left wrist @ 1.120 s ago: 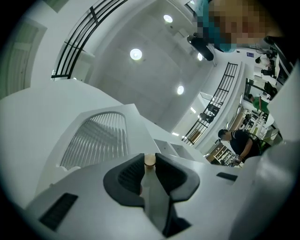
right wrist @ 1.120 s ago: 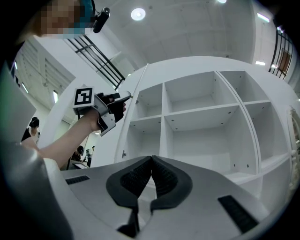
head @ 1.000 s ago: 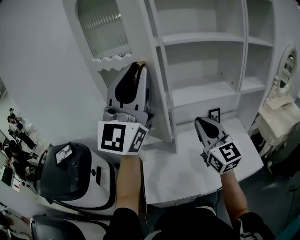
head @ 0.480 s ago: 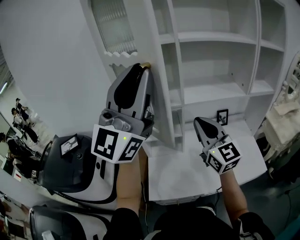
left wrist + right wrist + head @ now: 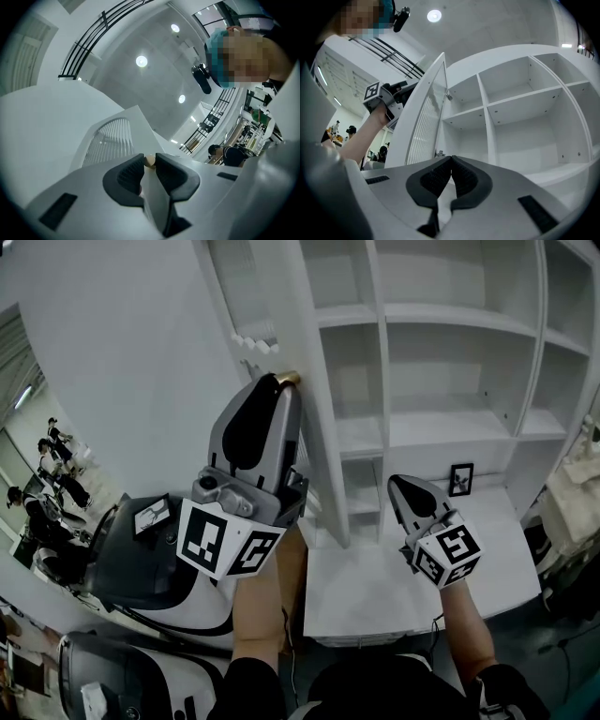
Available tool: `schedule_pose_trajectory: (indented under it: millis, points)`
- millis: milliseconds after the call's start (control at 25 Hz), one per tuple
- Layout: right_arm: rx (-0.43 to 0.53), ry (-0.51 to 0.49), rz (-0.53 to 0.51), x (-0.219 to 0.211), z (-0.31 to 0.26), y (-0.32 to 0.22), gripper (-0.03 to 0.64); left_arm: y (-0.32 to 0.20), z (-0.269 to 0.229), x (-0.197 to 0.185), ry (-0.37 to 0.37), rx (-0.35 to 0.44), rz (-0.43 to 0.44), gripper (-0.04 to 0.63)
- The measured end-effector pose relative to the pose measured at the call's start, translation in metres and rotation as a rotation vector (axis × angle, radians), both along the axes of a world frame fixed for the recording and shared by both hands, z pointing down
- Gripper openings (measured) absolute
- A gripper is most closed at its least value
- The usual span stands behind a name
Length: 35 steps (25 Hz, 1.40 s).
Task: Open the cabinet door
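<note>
Our left gripper (image 5: 278,382) gripped the small brass knob (image 5: 149,161) of the white slatted cabinet door (image 5: 246,287) at eleven o'clock; our right gripper (image 5: 401,486) was closed, empty.

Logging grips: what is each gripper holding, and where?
Left gripper pinches the small brass knob of the white cabinet door; right gripper, shut, holds nothing.

A bright white hall, with furniture against one wall.
Round ceiling lights (image 5: 141,61) shone above a black railing (image 5: 93,35) on an upper level. A plain white wall (image 5: 122,362) stood at the left, a white tabletop (image 5: 375,596) lay below open cabinet shelves (image 5: 450,427), and dark floor (image 5: 562,652) showed at the right.
</note>
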State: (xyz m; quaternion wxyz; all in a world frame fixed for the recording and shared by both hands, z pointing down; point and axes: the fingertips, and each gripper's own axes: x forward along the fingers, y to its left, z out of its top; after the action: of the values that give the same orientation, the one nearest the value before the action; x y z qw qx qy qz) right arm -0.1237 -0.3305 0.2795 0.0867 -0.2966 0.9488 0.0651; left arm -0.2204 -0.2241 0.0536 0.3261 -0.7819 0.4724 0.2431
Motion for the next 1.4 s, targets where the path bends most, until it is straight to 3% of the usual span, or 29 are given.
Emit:
schedule_pose_trajectory:
  millis: [440,1400]
  points:
    - [0.005,0.007,-0.078,-0.033,0.001,0.012,0.017,0.032,0.003,-0.030,0.026,0.039,-0.064,0.091]
    - [-0.002,0.029,-0.268,-0.091,0.006,0.037,0.017,0.089,-0.002,-0.111,0.103,0.070,-0.311,0.063]
